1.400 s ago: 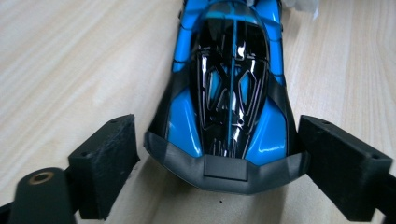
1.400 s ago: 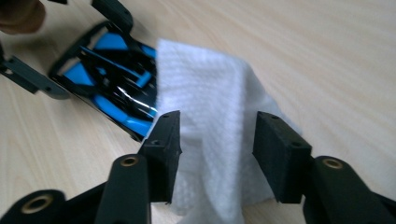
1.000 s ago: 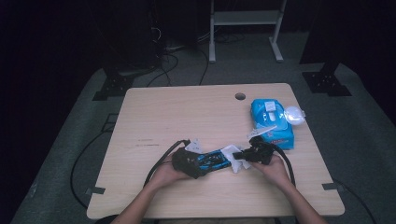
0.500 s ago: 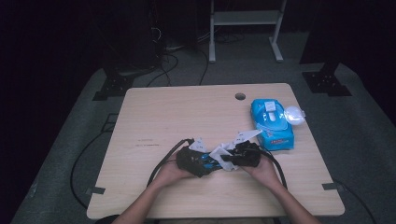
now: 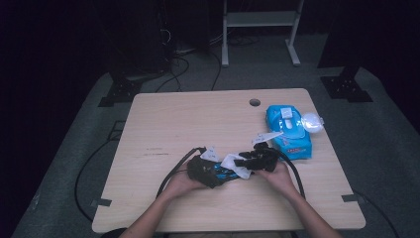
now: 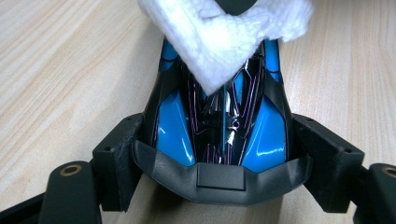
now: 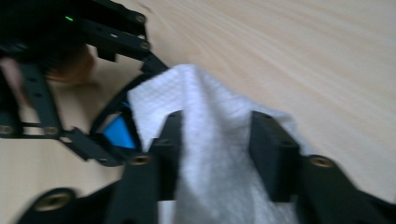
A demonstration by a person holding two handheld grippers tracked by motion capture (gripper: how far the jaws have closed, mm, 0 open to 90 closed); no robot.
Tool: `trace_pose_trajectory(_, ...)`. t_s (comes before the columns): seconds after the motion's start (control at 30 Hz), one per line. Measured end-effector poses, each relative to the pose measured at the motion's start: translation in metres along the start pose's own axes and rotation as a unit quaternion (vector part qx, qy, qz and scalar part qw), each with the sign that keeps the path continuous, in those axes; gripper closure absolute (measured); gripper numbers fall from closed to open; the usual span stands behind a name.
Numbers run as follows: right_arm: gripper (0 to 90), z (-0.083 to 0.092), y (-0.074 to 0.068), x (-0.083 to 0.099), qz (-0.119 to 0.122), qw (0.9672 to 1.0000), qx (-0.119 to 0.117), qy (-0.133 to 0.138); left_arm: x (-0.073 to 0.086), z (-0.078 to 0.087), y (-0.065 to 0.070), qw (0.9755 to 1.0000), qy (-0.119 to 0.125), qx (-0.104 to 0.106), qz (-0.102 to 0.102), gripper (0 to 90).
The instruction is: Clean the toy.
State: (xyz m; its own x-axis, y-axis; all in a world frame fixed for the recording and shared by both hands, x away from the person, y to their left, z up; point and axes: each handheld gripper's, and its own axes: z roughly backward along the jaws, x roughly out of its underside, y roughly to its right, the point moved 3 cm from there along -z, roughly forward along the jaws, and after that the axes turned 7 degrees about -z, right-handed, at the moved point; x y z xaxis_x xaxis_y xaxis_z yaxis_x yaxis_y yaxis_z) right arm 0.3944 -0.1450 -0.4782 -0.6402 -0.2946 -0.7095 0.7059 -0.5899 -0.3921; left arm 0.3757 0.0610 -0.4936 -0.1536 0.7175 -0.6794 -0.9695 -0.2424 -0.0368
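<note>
Clamped on the sides of a blue and black toy car (image 6: 219,126), the left gripper (image 5: 210,171) holds it near the table's (image 5: 173,119) six o'clock edge. Right gripper (image 5: 250,161), at the car's three o'clock, has just been opening its jaws; a white wipe (image 7: 210,154) lies loosely between them, draped over the car.

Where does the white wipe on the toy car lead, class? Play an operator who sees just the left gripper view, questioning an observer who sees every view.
Observer: Into the right tongs. The wipe lies between their jaws, which have just been opening.
Operator: Where might it come from?
Observer: Probably the blue wipe pack on the right of the table.
Operator: Is that pack shut?
Observer: No, its lid looks flipped open.
</note>
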Motion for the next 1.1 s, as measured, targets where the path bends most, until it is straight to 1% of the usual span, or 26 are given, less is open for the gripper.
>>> trace_pose_trajectory(0.03, 65.4, 0.0, 0.0, 0.0, -0.003, 1.0, -0.006, -0.001, 0.0, 0.0, 0.0, 1.0, 0.0, 0.0, 0.001, 23.7)
trace_pose_trajectory(0.07, 72.1, 0.001, 0.0, 0.0, -0.001, 1.0, -0.009, -0.002, 0.0, 0.0, 0.0, 1.0, -0.001, 0.0, 0.001, 23.7)
trace_pose_trajectory(0.1, 75.5, 0.003, 0.0, 0.0, 0.003, 1.0, -0.009, -0.003, 0.0, 0.0, 0.0, 1.0, 0.0, -0.002, 0.001, 23.5)
trace_pose_trajectory(0.13, 81.0, 0.004, 0.0, 0.001, 0.009, 0.9999, -0.001, -0.005, 0.0, 0.001, 0.001, 1.0, -0.001, -0.003, 0.003, 22.9)
trace_pose_trajectory(0.17, 82.4, 0.006, 0.001, 0.002, 0.019, 0.9996, 0.015, -0.012, 0.0, 0.002, 0.001, 1.0, -0.001, -0.002, 0.004, 22.5)
trace_pose_trajectory(0.2, 83.9, 0.008, 0.002, 0.003, 0.025, 0.9993, 0.022, -0.014, 0.001, 0.004, 0.001, 1.0, -0.002, -0.002, 0.002, 22.8)
trace_pose_trajectory(0.23, 84.7, 0.01, 0.004, 0.005, 0.021, 0.9993, 0.024, -0.017, 0.001, 0.005, 0.001, 1.0, -0.003, -0.001, 0.005, 23.6)
trace_pose_trajectory(0.3, 85.7, 0.015, 0.006, 0.007, 0.025, 0.9988, 0.033, -0.026, 0.001, 0.005, 0.001, 1.0, -0.003, -0.001, 0.005, 23.7)
trace_pose_trajectory(0.37, 86.2, 0.018, 0.005, 0.011, 0.027, 0.9987, 0.031, -0.029, 0.001, 0.004, 0.001, 1.0, -0.003, -0.002, 0.004, 23.7)
trace_pose_trajectory(0.43, 86.3, 0.018, -0.002, 0.014, 0.039, 0.9985, 0.024, -0.031, 0.001, 0.004, 0.001, 1.0, -0.001, -0.002, 0.003, 23.7)
trace_pose_trajectory(0.47, 86.3, 0.017, -0.008, 0.015, 0.048, 0.9982, 0.018, -0.033, 0.001, 0.004, 0.001, 1.0, 0.0, -0.001, 0.003, 23.8)
trace_pose_trajectory(0.5, 86.3, 0.015, -0.013, 0.015, 0.05, 0.9981, 0.009, -0.034, 0.001, 0.004, 0.001, 1.0, -0.001, -0.001, 0.002, 23.7)
trace_pose_trajectory(0.53, 86.3, 0.013, -0.018, 0.016, 0.057, 0.9976, 0.0, -0.039, 0.001, 0.004, 0.001, 1.0, 0.0, -0.002, 0.002, 23.7)
trace_pose_trajectory(0.57, 86.3, 0.01, -0.023, 0.016, 0.065, 0.9969, -0.005, -0.045, 0.001, 0.004, 0.001, 1.0, 0.0, -0.002, 0.003, 23.8)
trace_pose_trajectory(0.6, 86.0, 0.008, -0.025, 0.015, 0.075, 0.996, -0.003, -0.048, 0.001, 0.004, 0.001, 1.0, -0.001, -0.002, 0.002, 23.7)
trace_pose_trajectory(0.67, 82.5, 0.01, -0.026, 0.014, 0.087, 0.9949, 0.005, -0.05, 0.001, 0.004, 0.001, 1.0, -0.001, -0.003, 0.002, 23.8)
trace_pose_trajectory(0.73, 74.0, 0.015, -0.026, 0.013, 0.102, 0.9936, 0.025, -0.043, 0.001, 0.004, 0.001, 1.0, -0.001, -0.002, 0.001, 23.8)
trace_pose_trajectory(0.77, 71.0, 0.018, -0.025, 0.012, 0.101, 0.994, 0.028, -0.033, 0.001, 0.004, 0.001, 1.0, 0.0, -0.002, 0.001, 23.8)
trace_pose_trajectory(0.8, 69.3, 0.021, -0.024, 0.011, 0.097, 0.9946, 0.026, -0.025, 0.001, 0.004, 0.0, 1.0, 0.001, -0.002, 0.0, 23.8)
trace_pose_trajectory(0.87, 60.4, 0.023, -0.019, 0.009, 0.089, 0.9953, 0.033, -0.016, 0.001, 0.003, 0.0, 1.0, 0.002, -0.002, -0.001, 23.8)
trace_pose_trajectory(0.93, 55.5, 0.021, -0.012, 0.008, 0.07, 0.997, 0.03, -0.013, 0.0, 0.003, 0.0, 1.0, 0.001, -0.002, -0.001, 23.8)
trace_pose_trajectory(1.0, 55.3, 0.015, -0.006, 0.007, 0.048, 0.9985, 0.022, -0.014, 0.0, 0.003, 0.0, 1.0, 0.001, -0.002, -0.001, 23.8)
trace_pose_trajectory(1.07, 57.3, 0.008, -0.004, 0.006, 0.037, 0.999, 0.02, -0.017, 0.001, 0.003, 0.0, 1.0, 0.0, -0.001, -0.001, 23.8)
trace_pose_trajectory(1.1, 60.0, 0.007, -0.003, 0.006, 0.03, 0.9993, 0.018, -0.013, 0.001, 0.004, 0.0, 1.0, 0.0, 0.0, 0.0, 23.8)
